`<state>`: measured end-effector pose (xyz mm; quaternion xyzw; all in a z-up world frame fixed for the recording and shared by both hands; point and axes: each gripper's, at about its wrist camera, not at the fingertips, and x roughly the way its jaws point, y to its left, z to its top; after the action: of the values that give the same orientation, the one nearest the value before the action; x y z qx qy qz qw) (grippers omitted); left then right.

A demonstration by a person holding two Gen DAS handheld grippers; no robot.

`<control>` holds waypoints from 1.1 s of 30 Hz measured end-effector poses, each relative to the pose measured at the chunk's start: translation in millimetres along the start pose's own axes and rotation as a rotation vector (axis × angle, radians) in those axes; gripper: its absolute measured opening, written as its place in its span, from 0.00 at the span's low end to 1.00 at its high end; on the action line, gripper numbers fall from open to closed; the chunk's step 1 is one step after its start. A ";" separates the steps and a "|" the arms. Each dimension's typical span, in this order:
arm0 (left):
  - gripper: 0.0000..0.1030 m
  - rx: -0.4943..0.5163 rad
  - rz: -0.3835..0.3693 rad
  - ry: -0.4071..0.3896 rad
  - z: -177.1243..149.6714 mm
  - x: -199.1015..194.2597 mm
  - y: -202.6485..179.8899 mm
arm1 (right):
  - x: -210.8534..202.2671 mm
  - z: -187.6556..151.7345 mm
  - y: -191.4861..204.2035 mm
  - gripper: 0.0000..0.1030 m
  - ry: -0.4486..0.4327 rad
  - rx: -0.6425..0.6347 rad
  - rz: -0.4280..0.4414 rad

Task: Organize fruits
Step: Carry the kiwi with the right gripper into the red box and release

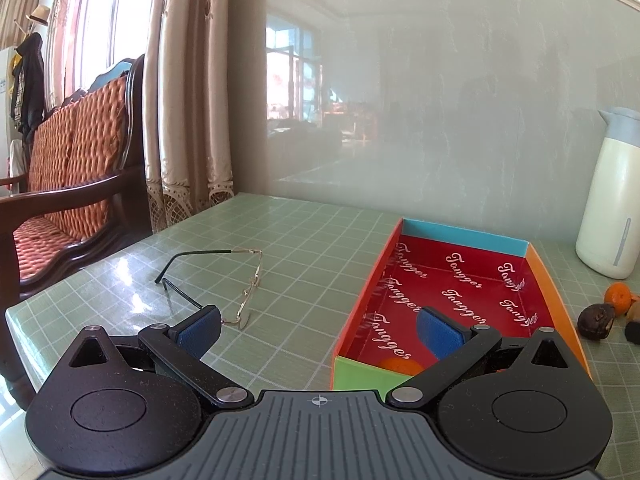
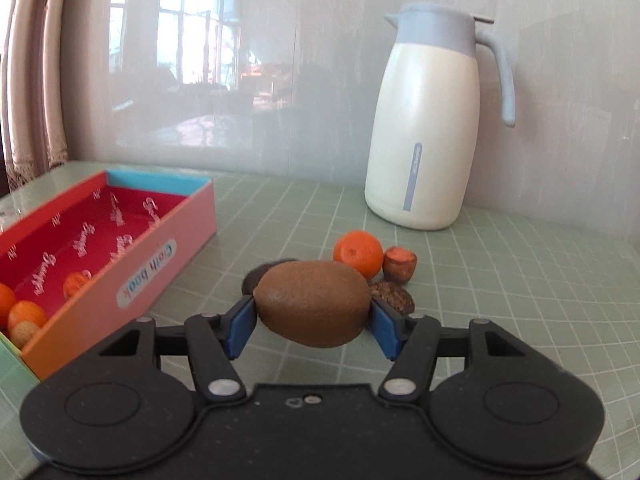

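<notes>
Green gridded tabletop (image 2: 500,280): my right gripper (image 2: 312,320) clamps a brown kiwi (image 2: 314,304) off the surface; my left gripper (image 1: 320,328) gapes empty over the red-lined box (image 1: 460,280). Beyond the kiwi, a loose orange (image 2: 358,251), then a white jug (image 2: 424,120).

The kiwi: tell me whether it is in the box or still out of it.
Out. The kiwi is clamped between the right gripper fingers, beside the box rather than inside it.
</notes>
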<state>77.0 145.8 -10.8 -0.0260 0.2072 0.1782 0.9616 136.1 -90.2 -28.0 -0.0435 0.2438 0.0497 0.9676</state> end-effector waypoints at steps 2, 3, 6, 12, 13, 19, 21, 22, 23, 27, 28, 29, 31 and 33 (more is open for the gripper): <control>1.00 0.000 0.003 -0.001 0.1 -0.2 1.0 | -1.9 2.0 2.7 0.58 -0.009 0.006 0.010; 1.00 0.000 0.005 -0.001 0.1 0.0 1.5 | -2.7 2.7 4.9 0.58 -0.014 0.009 0.017; 1.00 -0.001 0.014 -0.002 0.4 0.4 4.9 | -6.3 4.6 13.0 0.58 -0.031 0.007 0.041; 1.00 -0.011 0.032 0.001 0.2 1.7 15.3 | -17.6 8.9 32.0 0.58 -0.087 -0.007 0.094; 1.00 -0.010 0.034 0.003 0.3 2.1 16.9 | -18.1 9.5 35.2 0.58 -0.091 -0.010 0.102; 1.00 -0.004 0.049 0.004 -1.1 2.8 24.7 | -17.9 12.5 51.6 0.58 -0.112 -0.007 0.149; 1.00 -0.006 0.054 0.007 -1.5 3.6 27.8 | -18.6 12.9 57.8 0.58 -0.121 -0.008 0.168; 1.00 -0.007 0.056 0.008 -1.7 4.0 29.3 | -19.4 12.7 61.2 0.58 -0.126 -0.011 0.178; 1.00 -0.009 0.058 0.008 -1.8 4.2 30.8 | -20.6 12.4 65.0 0.58 -0.134 -0.016 0.187; 1.00 -0.010 0.064 0.009 -2.5 3.8 35.2 | -25.4 11.5 82.4 0.58 -0.161 -0.056 0.231; 1.00 -0.010 0.064 0.010 -2.6 3.8 36.2 | -25.8 11.1 86.4 0.58 -0.162 -0.068 0.240; 1.00 -0.010 0.064 0.011 -2.7 3.8 37.0 | -26.2 10.3 89.4 0.58 -0.162 -0.077 0.248; 1.00 -0.011 0.065 0.010 -2.8 4.2 38.1 | -25.9 9.3 95.6 0.58 -0.158 -0.096 0.260; 1.00 -0.014 0.064 0.011 -3.0 4.4 39.1 | -25.4 8.9 100.1 0.58 -0.154 -0.107 0.268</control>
<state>65.8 183.5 -14.4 -0.0270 0.2121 0.2102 0.9540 106.3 8.1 -14.1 -0.0583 0.1696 0.1943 0.9644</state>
